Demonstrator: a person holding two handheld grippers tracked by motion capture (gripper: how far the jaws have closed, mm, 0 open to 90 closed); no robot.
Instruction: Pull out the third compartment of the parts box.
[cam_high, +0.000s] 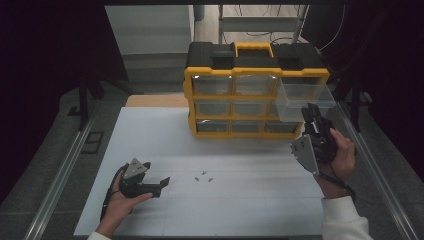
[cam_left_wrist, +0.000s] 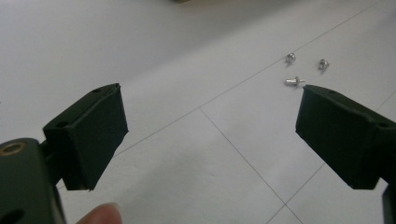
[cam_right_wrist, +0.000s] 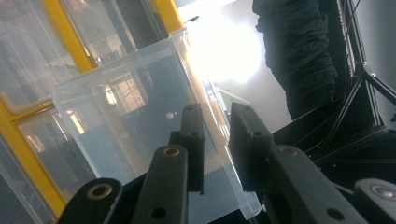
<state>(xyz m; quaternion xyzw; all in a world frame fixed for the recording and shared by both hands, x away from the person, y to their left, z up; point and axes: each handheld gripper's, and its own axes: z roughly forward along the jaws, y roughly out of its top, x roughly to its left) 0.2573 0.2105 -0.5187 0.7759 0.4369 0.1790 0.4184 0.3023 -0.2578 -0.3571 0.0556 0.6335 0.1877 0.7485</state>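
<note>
Drawer (cam_high: 304, 102), clear plastic, out of yellow organizer (cam_high: 252, 95) at far right | right tongs (cam_high: 311, 114) clamped on its side wall | left tongs (cam_high: 161, 182) apart, low over counter (cam_high: 150, 135) at near left | three screws (cam_high: 203, 176) just right of them.

Small metal parts (cam_high: 203, 176) on the table (cam_high: 150, 140): three pieces, too small in the high view to tell their kind. Storage cabinet (cam_high: 235, 100), closed drawers: contents unreadable through the clear fronts. Clear drawer (cam_right_wrist: 140, 121): near corner hidden behind the right gripper (cam_right_wrist: 217, 140); wall between the jaws, contact unclear. Person: right sleeve (cam_high: 345, 220) cut off by the bottom edge.
</note>
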